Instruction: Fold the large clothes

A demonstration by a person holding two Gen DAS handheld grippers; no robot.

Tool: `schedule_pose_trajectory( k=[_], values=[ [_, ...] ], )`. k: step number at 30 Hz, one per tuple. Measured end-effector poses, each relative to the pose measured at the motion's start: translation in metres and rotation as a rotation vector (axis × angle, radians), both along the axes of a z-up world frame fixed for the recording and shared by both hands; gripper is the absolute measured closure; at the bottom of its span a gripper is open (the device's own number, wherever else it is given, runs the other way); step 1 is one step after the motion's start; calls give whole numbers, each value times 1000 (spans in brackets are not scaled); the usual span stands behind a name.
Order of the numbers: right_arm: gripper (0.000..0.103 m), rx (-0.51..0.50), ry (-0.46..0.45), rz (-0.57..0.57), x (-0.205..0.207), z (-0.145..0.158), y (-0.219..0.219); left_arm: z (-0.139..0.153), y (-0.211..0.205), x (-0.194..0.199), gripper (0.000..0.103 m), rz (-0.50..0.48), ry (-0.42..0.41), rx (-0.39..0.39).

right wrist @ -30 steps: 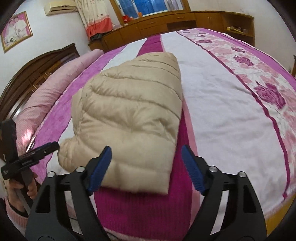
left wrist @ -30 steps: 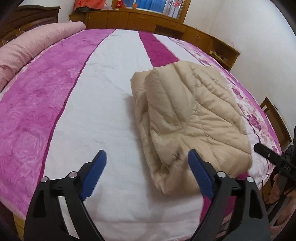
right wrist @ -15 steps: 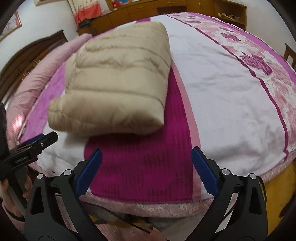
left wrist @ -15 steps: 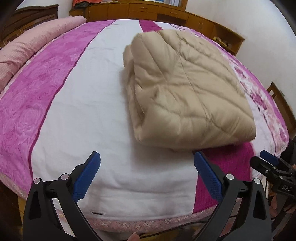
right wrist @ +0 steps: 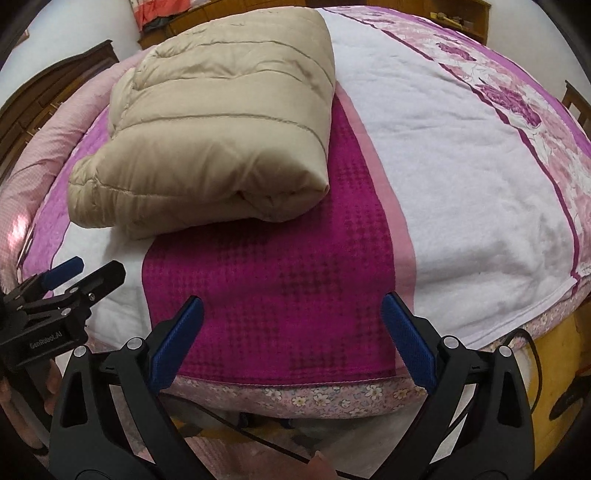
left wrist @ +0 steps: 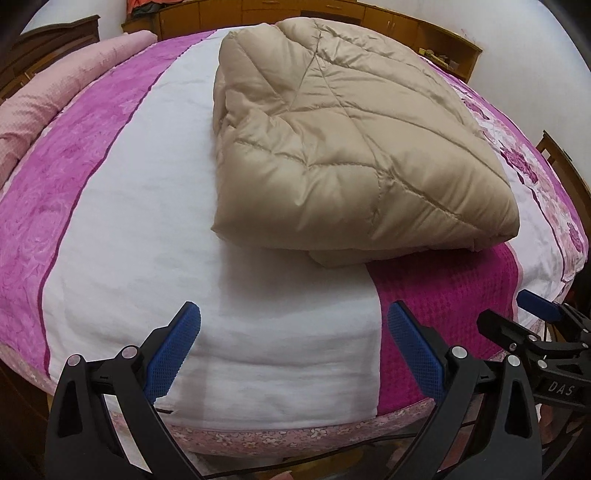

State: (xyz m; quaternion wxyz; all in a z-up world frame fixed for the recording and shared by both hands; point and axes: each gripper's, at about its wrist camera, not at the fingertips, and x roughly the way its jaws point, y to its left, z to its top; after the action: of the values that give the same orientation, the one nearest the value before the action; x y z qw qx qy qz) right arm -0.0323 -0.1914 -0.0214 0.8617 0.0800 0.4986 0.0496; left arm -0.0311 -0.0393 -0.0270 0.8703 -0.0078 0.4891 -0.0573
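Observation:
A beige quilted down jacket [left wrist: 343, 136] lies folded into a thick bundle on the bed [left wrist: 122, 236], also seen as the jacket [right wrist: 221, 122] in the right wrist view. My left gripper [left wrist: 293, 325] hangs over the near white part of the bedspread, short of the bundle, jaws wide open and empty. My right gripper [right wrist: 291, 314] is over the magenta stripe [right wrist: 269, 277] near the bed's front edge, also open with nothing between its blue pads [right wrist: 410, 343]. Each gripper shows at the other view's side.
A pink pillow roll [left wrist: 55, 92] lies along the bed's far left. Wooden cabinets [left wrist: 399, 22] run along the back wall, a wooden chair [left wrist: 565, 162] stands at the right. The floral bed skirt [right wrist: 332, 398] and a cable [right wrist: 258, 439] lie below the front edge.
Both grippers have drawn back and down from the jacket toward the bed's front edge, and their jaws opened wider. The jacket now lies free as a folded bundle.

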Motion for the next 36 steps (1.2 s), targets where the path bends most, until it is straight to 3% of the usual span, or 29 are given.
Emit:
schedule_pose_trajectory(
  k=[7, 13, 36],
  values=[
    [7, -1, -2, -4, -1, 2, 2, -8, 3, 1, 6, 16, 47, -37],
    [7, -1, 1, -8, 0, 2, 0, -7, 0, -1, 6, 16, 32, 10],
    [7, -2, -3, -10, 1, 4, -1, -16, 1, 4, 6, 25, 65, 7]
  ],
)
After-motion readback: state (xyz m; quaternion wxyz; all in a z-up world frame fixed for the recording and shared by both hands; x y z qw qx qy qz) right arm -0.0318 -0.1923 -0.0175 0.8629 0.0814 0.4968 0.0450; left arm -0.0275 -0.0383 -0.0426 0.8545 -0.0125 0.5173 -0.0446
